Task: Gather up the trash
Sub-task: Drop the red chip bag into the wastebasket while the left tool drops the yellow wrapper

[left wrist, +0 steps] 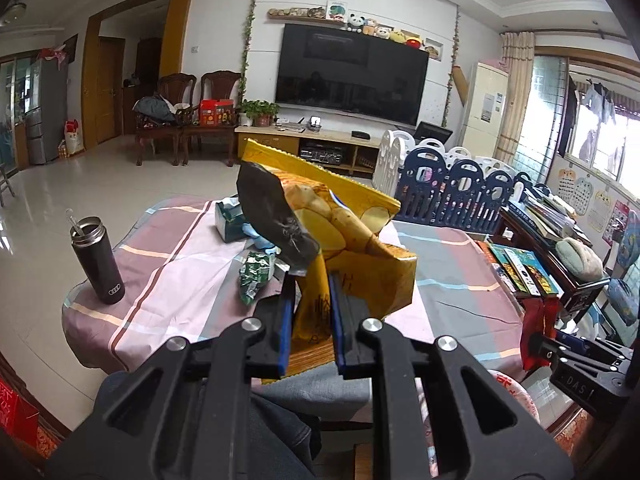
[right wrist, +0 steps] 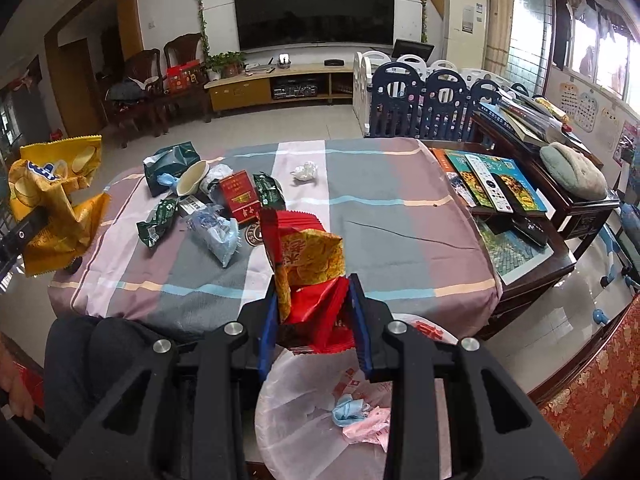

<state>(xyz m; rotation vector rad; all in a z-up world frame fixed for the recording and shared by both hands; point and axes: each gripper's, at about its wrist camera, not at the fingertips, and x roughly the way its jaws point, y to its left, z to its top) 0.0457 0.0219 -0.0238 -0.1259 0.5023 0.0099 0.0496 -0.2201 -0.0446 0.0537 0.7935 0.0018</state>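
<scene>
Only right view shows trash bag [right wrist: 304,412] under red wrapper [right wrist: 316,312].

A lived-in family living room at home. Large flat television [left wrist: 352,74] on a white wall, soft toys [left wrist: 376,28] lined along the shelf above it, low media cabinet [left wrist: 312,144] below. Two dark wooden armchairs [left wrist: 188,116] piled with clothes and a red box. Blue-and-white baby playpen fence [left wrist: 460,184], side table stacked with books [right wrist: 496,184], checked cloth over the table [right wrist: 360,216], laundry hanging by the window [left wrist: 600,100], glossy tiled floor [left wrist: 100,176].
</scene>
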